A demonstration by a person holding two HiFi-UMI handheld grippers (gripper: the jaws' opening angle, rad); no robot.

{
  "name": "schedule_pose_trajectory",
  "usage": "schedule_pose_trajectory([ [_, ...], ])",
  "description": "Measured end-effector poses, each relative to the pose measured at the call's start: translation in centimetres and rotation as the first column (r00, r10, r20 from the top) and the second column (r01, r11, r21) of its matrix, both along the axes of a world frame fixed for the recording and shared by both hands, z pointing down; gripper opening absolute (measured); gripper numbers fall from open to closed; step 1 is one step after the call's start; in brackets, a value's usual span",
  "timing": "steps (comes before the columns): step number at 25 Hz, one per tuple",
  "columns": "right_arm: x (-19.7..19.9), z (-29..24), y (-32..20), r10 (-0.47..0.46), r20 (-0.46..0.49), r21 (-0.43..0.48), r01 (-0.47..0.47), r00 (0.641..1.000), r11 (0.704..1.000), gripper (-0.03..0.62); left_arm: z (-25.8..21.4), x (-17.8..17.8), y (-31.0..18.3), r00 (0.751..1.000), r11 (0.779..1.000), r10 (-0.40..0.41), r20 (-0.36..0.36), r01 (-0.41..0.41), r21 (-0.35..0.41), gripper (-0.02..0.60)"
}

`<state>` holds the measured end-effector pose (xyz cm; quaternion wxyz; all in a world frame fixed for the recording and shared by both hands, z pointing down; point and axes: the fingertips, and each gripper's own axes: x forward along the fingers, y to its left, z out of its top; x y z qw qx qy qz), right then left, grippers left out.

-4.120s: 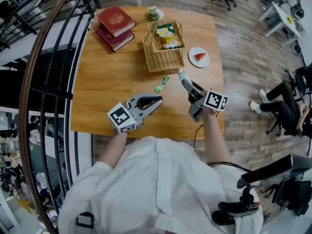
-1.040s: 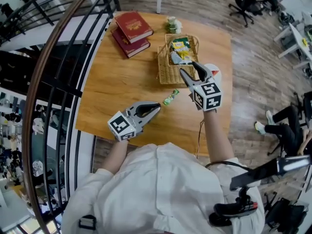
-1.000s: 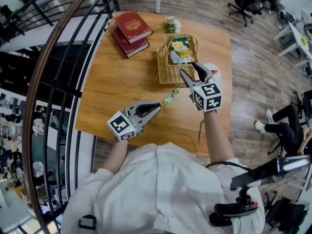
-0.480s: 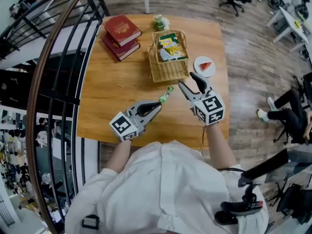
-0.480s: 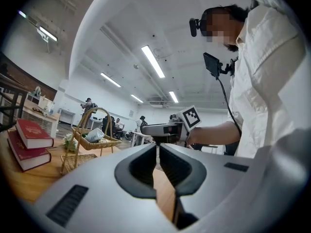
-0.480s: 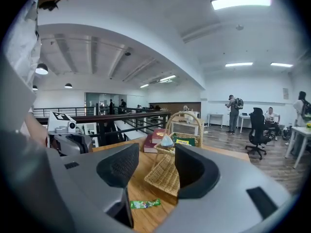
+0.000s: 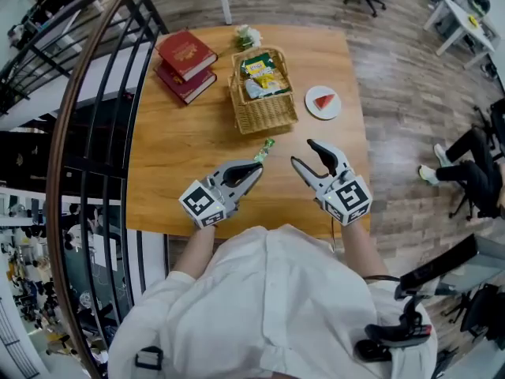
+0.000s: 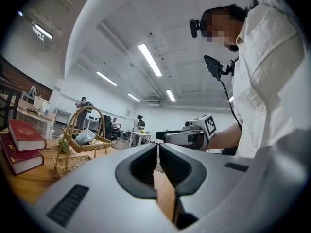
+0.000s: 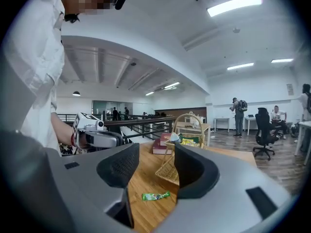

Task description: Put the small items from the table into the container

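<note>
While the table bears two red books at its far left, the basket stands mid-table with snack packs inside. The left gripper hangs over the near side, jaws pressed together on nothing. The right gripper hangs beside it, jaws spread and empty. A plate lies right of the basket. One green packet lies on the table just in front of the basket, near the left gripper's tip.
</note>
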<state>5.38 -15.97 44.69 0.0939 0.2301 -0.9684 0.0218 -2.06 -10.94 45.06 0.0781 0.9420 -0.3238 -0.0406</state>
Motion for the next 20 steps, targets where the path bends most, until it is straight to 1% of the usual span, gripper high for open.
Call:
schedule_pose_trajectory([
  [6, 2.1, 1.1, 1.8, 0.005, 0.008, -0.009, -0.005, 1.000, 1.000, 0.222, 0.1, 1.2, -0.3, 1.000, 1.000, 0.009, 0.010, -0.009, -0.003, 0.008],
  [9, 3.2, 1.5, 2.7, 0.011, 0.017, -0.019, -0.010, 1.000, 1.000, 0.185, 0.1, 1.8, -0.3, 1.000, 1.000, 0.015, 0.012, -0.015, -0.005, 0.008],
  [12, 4.1, 2.0, 3.3, 0.016, 0.016, -0.018, -0.016, 1.000, 1.000, 0.126, 0.3, 2.4, -0.4, 1.000, 1.000, 0.017, 0.014, -0.016, -0.008, 0.008],
  [15, 5.0, 2.0, 3.7, 0.022, 0.002, 0.002, -0.022, 1.000, 1.000, 0.071, 0.2, 3.0, -0.5, 1.000, 1.000, 0.018, 0.013, -0.018, -0.006, 0.008],
  [20, 6.0, 2.2, 4.1, 0.025, -0.011, 0.003, -0.025, 1.000, 1.000, 0.041, 0.2, 3.8, -0.6, 1.000, 1.000, 0.016, 0.014, -0.016, -0.005, 0.008],
])
